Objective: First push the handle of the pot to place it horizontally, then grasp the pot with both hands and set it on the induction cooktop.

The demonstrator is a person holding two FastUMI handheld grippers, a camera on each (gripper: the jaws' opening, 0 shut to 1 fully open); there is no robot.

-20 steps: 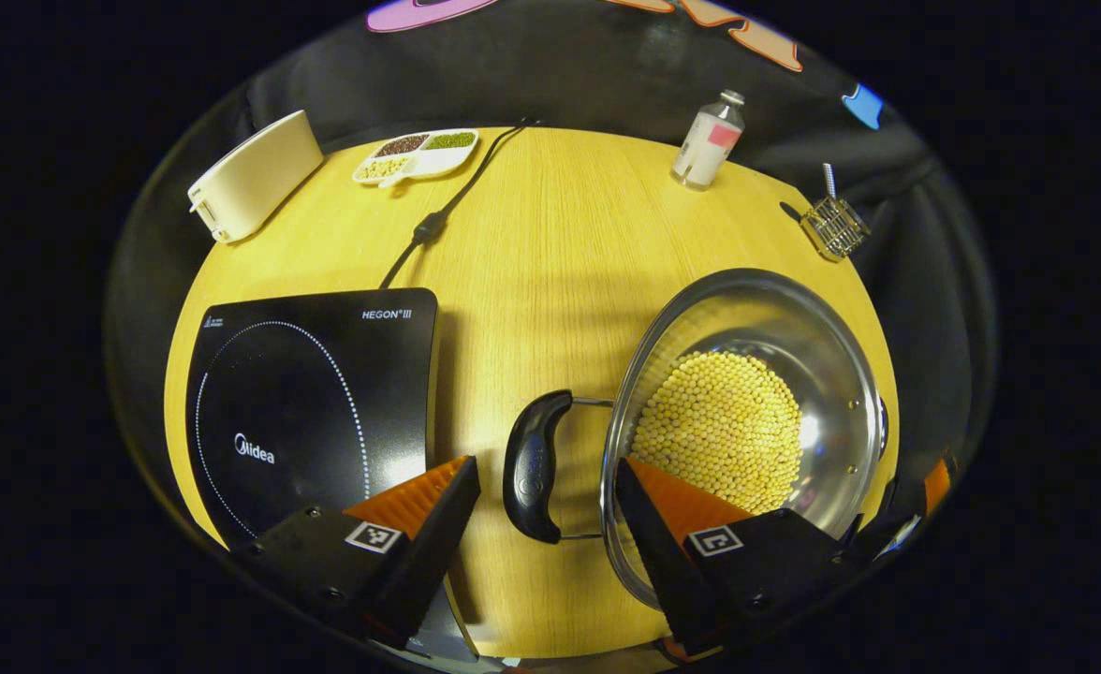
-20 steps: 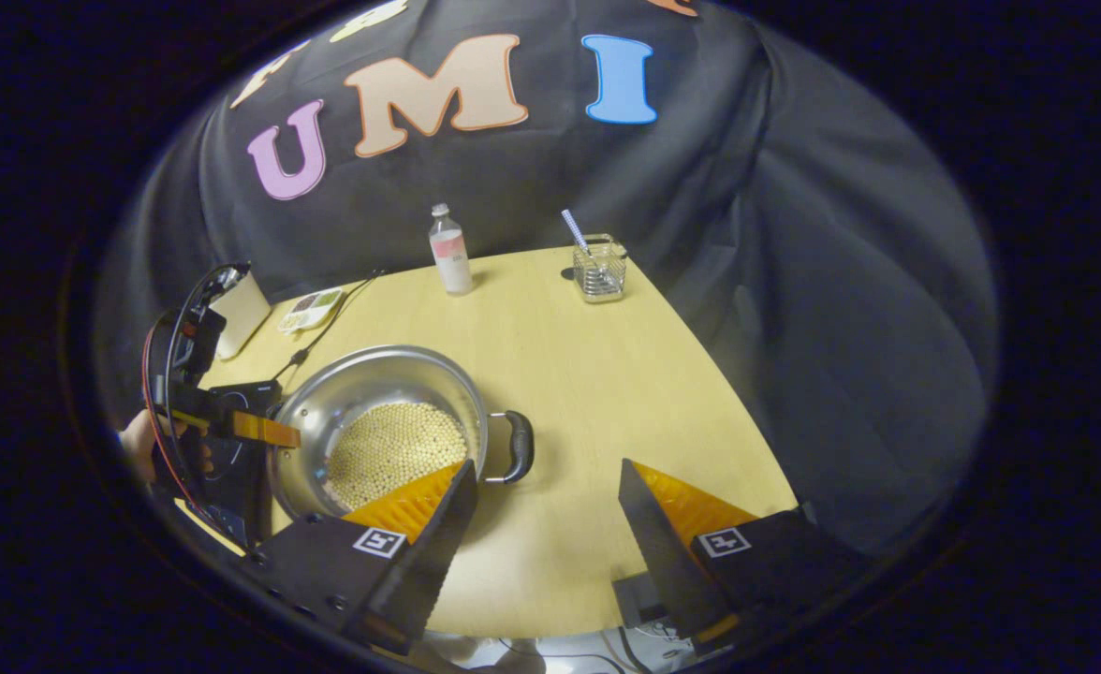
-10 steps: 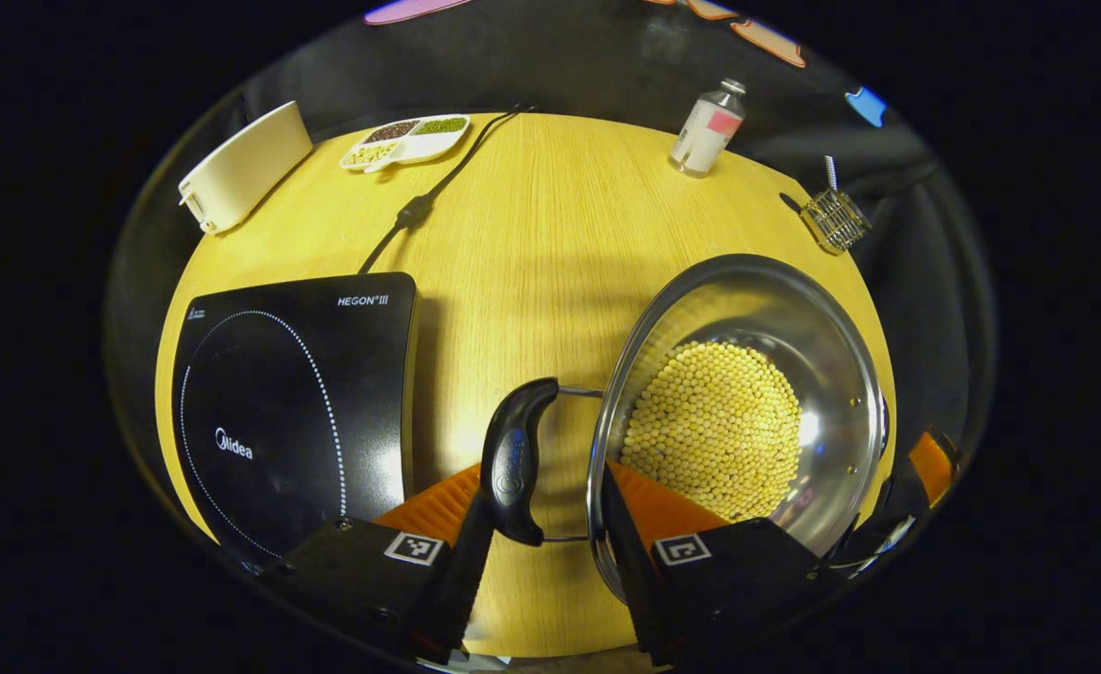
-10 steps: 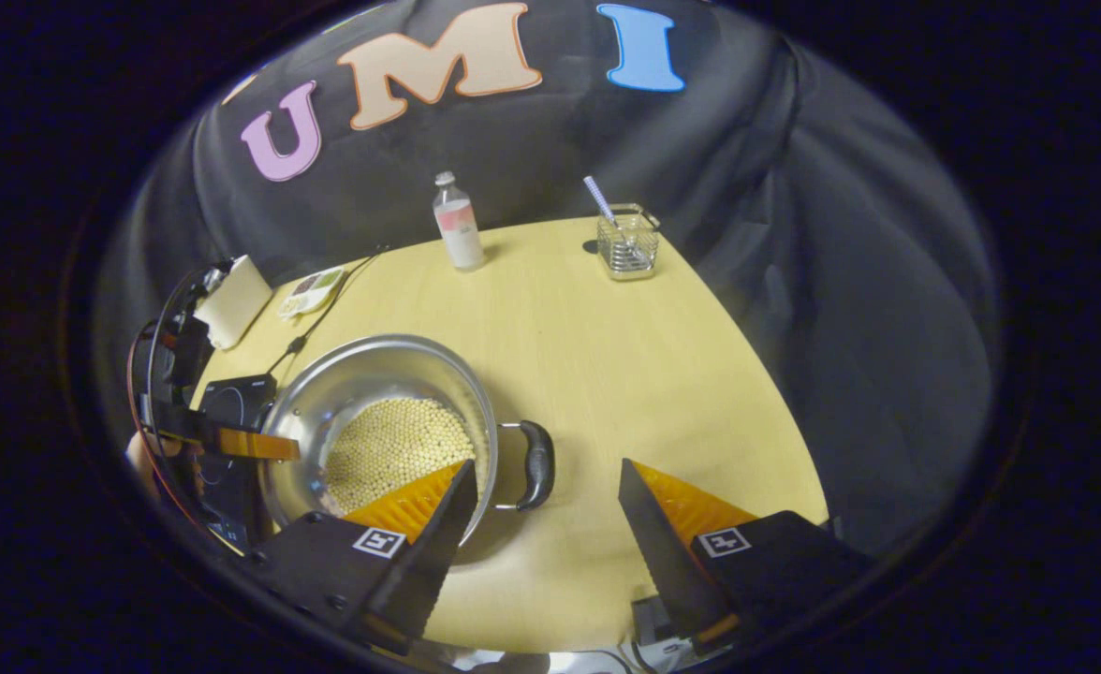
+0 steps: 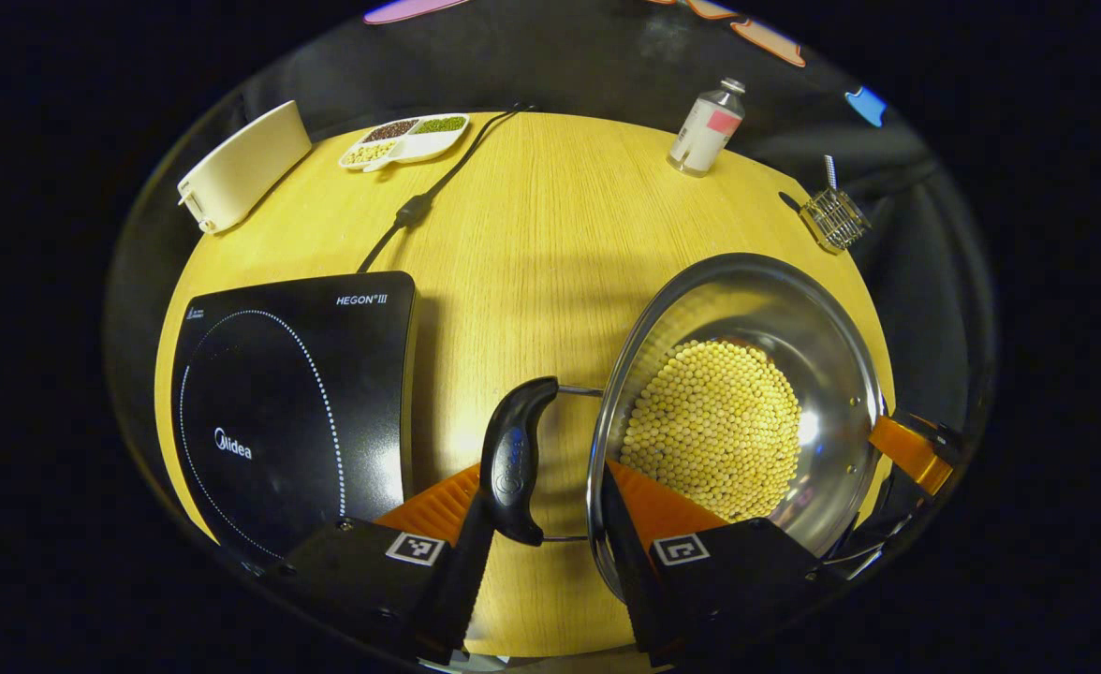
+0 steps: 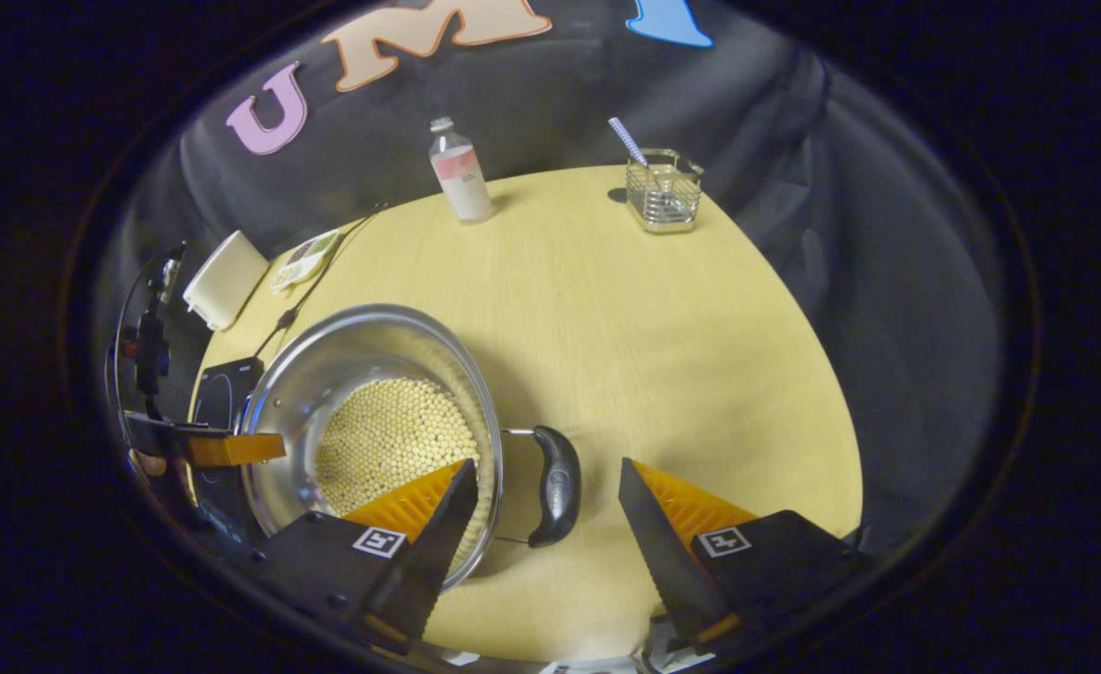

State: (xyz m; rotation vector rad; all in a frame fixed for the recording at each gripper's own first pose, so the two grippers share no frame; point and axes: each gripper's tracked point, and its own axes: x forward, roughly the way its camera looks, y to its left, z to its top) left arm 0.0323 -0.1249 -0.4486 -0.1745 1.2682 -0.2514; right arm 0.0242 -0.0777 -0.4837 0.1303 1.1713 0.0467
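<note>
One pot (image 5: pixel 738 412), two black handles (image 5: pixel 511 461).

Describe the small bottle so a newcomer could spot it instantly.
Start at the round wooden table and look to its far edge by the black cloth. The bottle stands upright there, left of the wire basket; it alone has a pink label band.

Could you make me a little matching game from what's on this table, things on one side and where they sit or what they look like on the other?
Things:
1. pot
2. induction cooktop
3. bottle
4. divided dish

Descriptions:
A. black, flat, nothing standing on it
B. white, three kinds of grain, at the far edge by the cord
C. shiny steel, yellow beans inside
D. upright, pink label, far edge

Pairs: 1-C, 2-A, 3-D, 4-B
</note>
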